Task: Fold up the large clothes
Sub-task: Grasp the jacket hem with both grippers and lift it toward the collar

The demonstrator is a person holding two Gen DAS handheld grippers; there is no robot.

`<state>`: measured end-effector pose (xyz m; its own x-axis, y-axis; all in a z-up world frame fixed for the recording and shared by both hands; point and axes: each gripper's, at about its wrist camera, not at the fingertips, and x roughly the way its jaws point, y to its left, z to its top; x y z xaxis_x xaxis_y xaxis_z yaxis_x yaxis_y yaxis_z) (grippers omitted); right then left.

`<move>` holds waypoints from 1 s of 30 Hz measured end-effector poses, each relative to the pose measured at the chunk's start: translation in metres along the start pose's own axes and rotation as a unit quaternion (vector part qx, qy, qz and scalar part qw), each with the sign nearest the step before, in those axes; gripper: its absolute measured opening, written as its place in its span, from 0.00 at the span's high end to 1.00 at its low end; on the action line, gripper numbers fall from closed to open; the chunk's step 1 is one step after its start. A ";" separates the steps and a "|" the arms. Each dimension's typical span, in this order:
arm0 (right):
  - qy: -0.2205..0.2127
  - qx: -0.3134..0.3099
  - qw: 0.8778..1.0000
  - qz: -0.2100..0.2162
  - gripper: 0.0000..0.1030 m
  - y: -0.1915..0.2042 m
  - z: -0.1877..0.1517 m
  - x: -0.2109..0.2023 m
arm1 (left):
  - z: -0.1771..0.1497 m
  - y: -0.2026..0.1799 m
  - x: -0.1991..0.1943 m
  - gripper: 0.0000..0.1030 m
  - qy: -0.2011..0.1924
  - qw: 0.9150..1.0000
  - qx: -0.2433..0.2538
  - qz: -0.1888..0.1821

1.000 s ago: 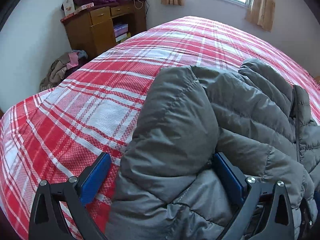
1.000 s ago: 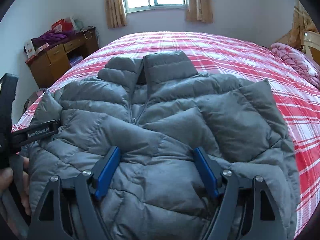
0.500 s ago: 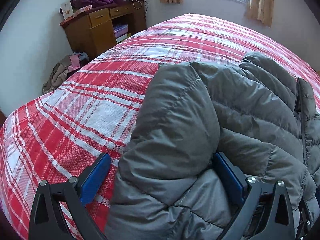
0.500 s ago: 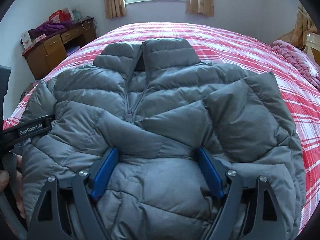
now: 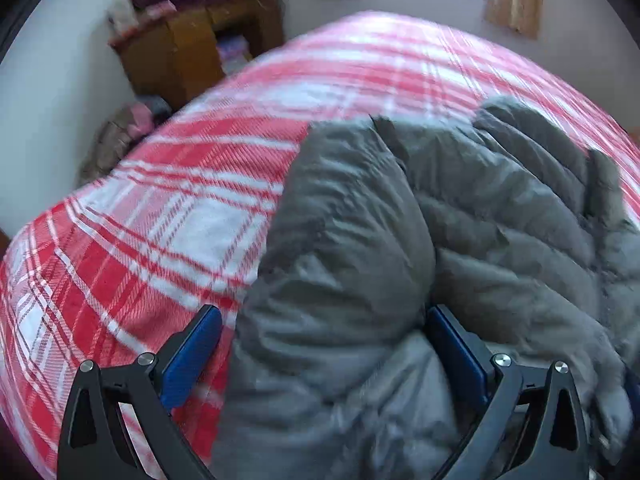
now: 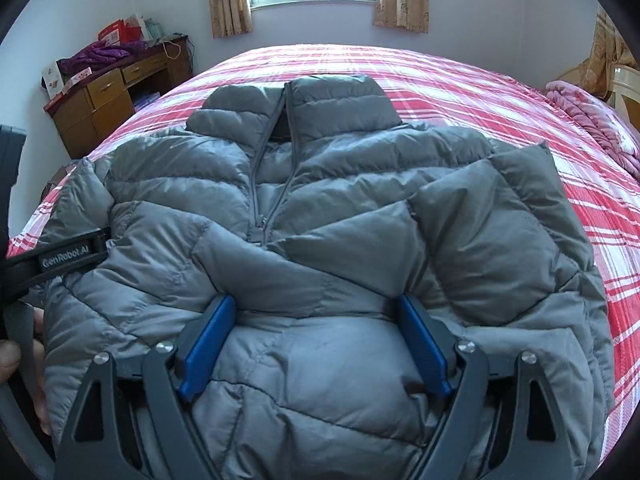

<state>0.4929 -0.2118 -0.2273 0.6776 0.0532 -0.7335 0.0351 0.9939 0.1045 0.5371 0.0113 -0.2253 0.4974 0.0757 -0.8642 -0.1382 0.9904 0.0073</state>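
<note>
Your grey quilted puffer jacket [image 6: 320, 200] lies front-up on the red-and-white plaid bedspread [image 6: 480, 92], filling the centre of the right wrist frame, both sleeves folded in across the chest. Your right gripper [image 6: 316, 344], lower centre, has just been opening; jaws wide, jacket fabric between the blue pads but not pinched. Left gripper [image 5: 324, 356], bottom of its blurry frame, stands wide too, w/ a folded sleeve bulging between; right pad probably touches it.
</note>
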 end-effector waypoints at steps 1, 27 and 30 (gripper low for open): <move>0.005 -0.001 1.000 0.007 0.12 -0.001 0.001 -0.001 | 0.003 0.005 -0.009 0.01 0.013 1.000 -0.002 -0.020; 0.060 0.109 0.992 0.022 0.03 -0.085 0.209 0.089 | 0.196 -0.126 0.050 0.01 0.015 0.994 0.044 -0.097; 0.079 0.071 0.994 0.008 0.04 -0.080 0.210 0.107 | 0.186 -0.136 0.058 0.02 0.022 0.991 0.072 -0.107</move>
<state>0.7173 -0.3054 -0.1730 0.5549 0.0943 -0.8265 0.1368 0.9697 0.2025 0.7445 -0.0975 -0.1827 0.4641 -0.1392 -0.8748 0.0919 0.9898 -0.1087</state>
